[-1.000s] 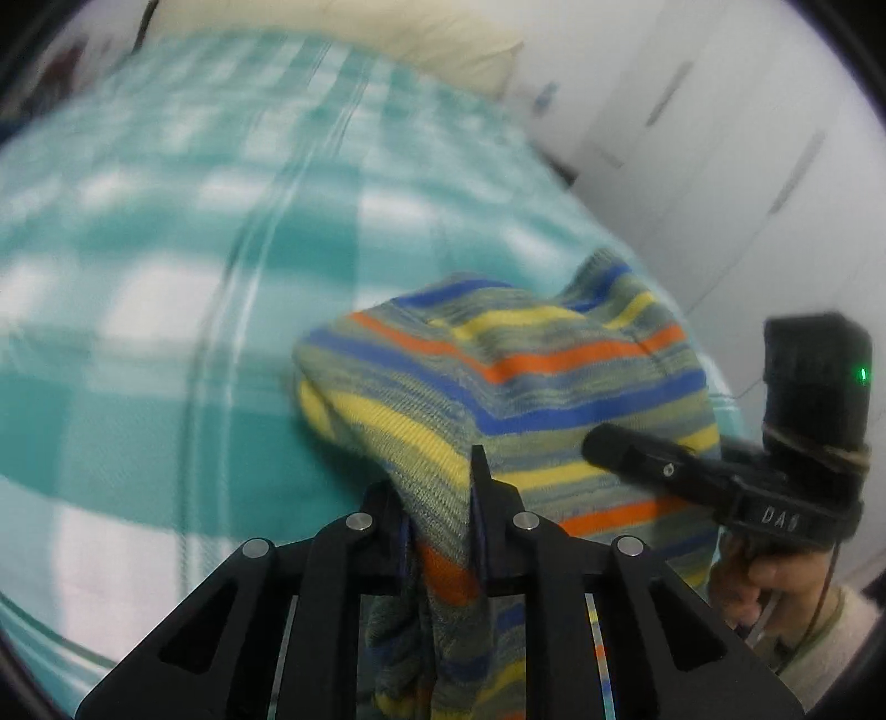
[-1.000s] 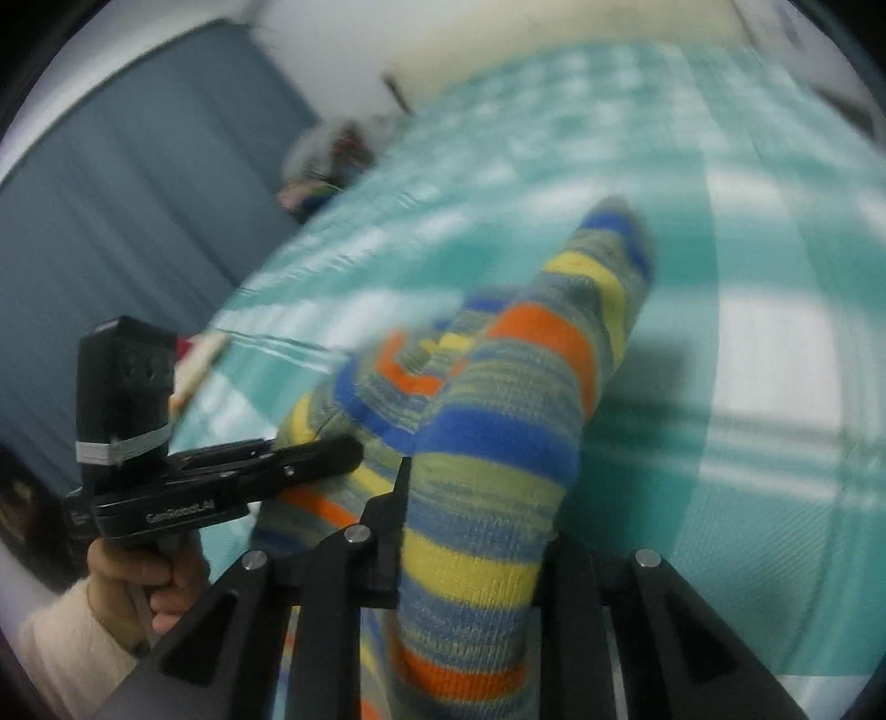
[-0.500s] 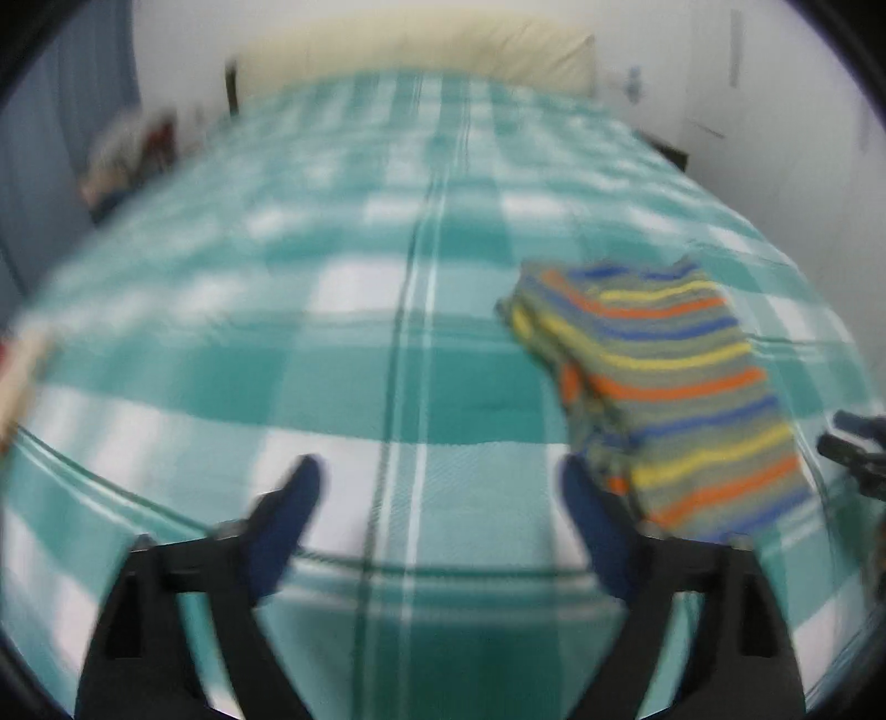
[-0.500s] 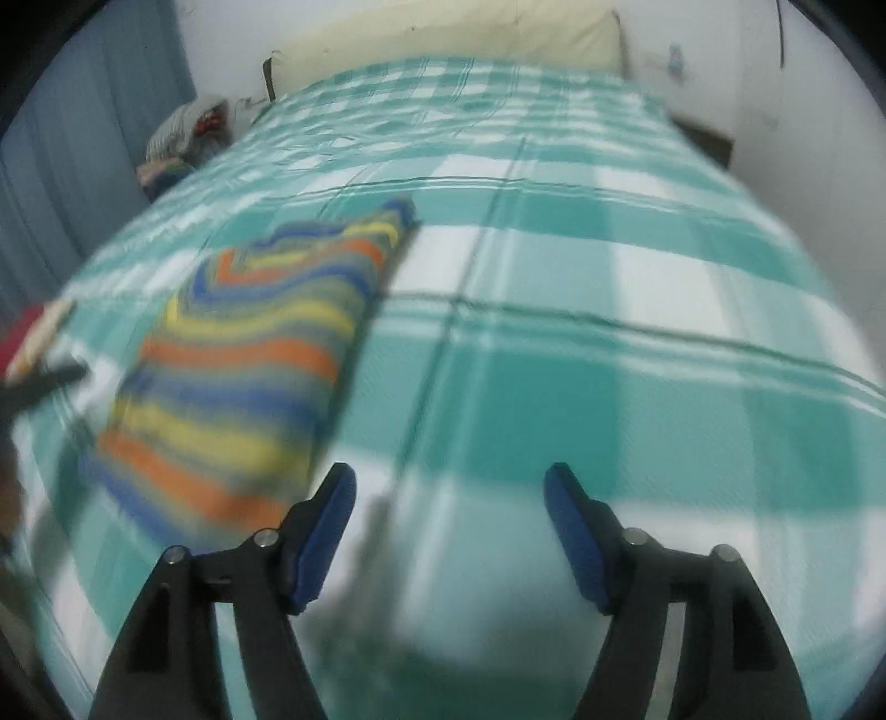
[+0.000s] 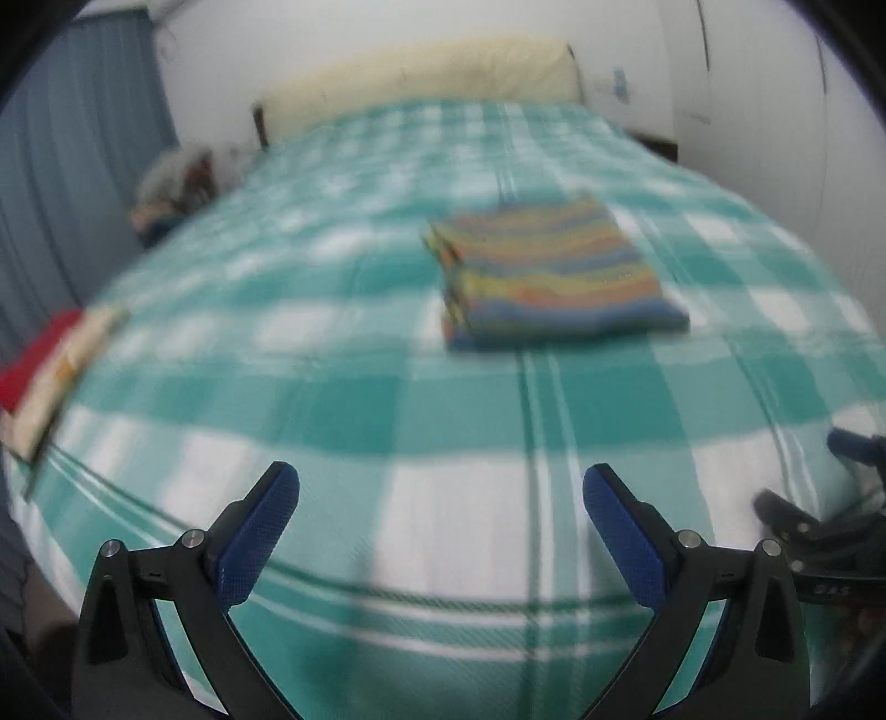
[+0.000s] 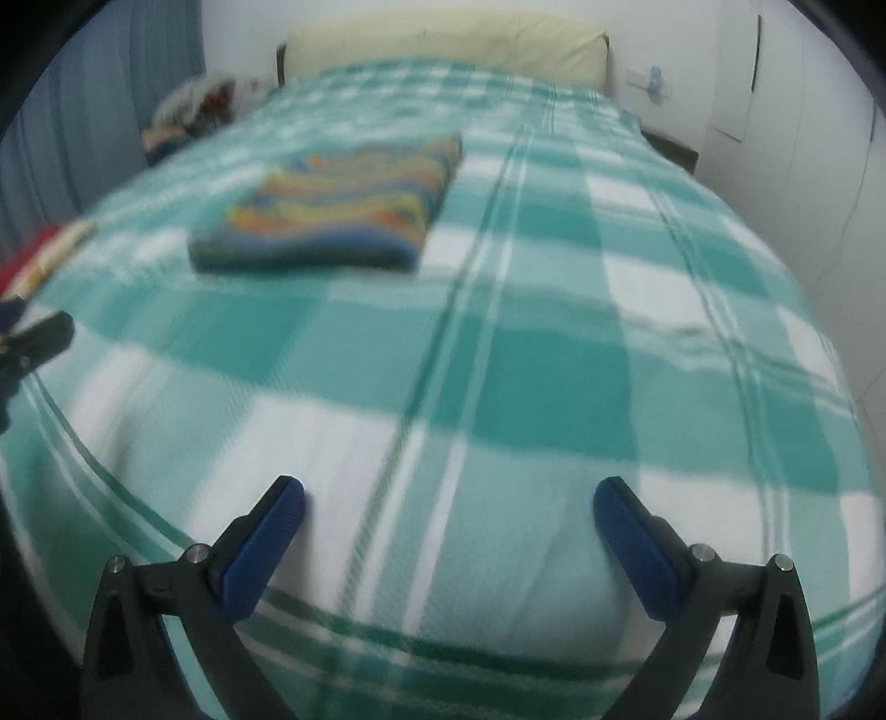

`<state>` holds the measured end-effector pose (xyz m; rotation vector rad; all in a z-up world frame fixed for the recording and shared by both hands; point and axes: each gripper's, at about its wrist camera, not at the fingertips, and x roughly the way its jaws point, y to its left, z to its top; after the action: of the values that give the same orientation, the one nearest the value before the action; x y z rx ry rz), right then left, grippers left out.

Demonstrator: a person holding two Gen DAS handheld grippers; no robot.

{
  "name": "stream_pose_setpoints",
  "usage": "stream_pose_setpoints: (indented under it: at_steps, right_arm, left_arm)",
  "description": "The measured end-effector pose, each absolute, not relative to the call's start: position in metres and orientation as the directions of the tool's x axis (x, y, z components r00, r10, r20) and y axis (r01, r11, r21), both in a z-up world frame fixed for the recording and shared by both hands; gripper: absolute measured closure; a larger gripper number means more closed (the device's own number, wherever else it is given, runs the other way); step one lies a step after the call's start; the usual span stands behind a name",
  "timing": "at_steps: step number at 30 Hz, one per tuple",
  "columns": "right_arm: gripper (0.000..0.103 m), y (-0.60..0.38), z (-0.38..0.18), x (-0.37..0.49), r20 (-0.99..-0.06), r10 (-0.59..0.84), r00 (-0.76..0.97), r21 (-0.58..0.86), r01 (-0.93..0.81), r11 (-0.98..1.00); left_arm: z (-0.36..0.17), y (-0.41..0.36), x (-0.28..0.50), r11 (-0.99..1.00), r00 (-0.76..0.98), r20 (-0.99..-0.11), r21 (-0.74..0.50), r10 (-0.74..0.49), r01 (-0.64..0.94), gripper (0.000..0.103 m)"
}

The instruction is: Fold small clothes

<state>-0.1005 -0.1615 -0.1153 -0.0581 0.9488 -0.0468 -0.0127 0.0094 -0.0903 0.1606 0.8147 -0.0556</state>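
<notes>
A striped garment (image 5: 548, 271) in blue, yellow and orange lies folded flat on the teal checked bed cover (image 5: 387, 399). It also shows in the right wrist view (image 6: 338, 205), left of centre. My left gripper (image 5: 441, 487) is open and empty, held back from the garment over the near part of the bed. My right gripper (image 6: 448, 495) is open and empty too, near the bed's front edge. The right gripper's tip (image 5: 814, 526) shows at the right edge of the left wrist view. The left gripper's tip (image 6: 39, 343) shows at the left edge of the right wrist view.
A cream pillow (image 6: 443, 41) lies at the head of the bed. A red and cream folded item (image 5: 50, 371) lies at the bed's left edge. A heap of clothes (image 6: 188, 111) sits beyond the left side, by a blue curtain (image 5: 66, 166). White wall stands on the right.
One second ago both grippers were shut on the striped garment, holding it up. They have let go, opened and pulled back. The garment now lies folded on the bed.
</notes>
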Motion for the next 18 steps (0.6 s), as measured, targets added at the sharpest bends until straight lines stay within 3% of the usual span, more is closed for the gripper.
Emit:
stream_pose_setpoints:
  at_steps: [5,8,18]
  right_arm:
    - [0.000,-0.163,-0.118,-0.107,-0.796,-0.073,0.601,-0.049,0.056,0.997]
    - [0.000,-0.162,-0.119,-0.109,-0.791,-0.081,0.606,-0.050,0.068,0.996]
    - [0.000,-0.162,-0.121,-0.110,-0.785,-0.079,0.614,-0.049,0.067,0.997]
  left_arm:
    - [-0.133,0.011,0.000,0.987,0.577,-0.817,0.088,-0.007,0.137,0.000]
    - [-0.133,0.021,0.004,0.992,0.563,-0.824,0.012,-0.060,0.124,0.000]
    - [-0.136,0.019,0.000,0.992,0.570,-0.820,0.027,-0.050,0.126,0.000]
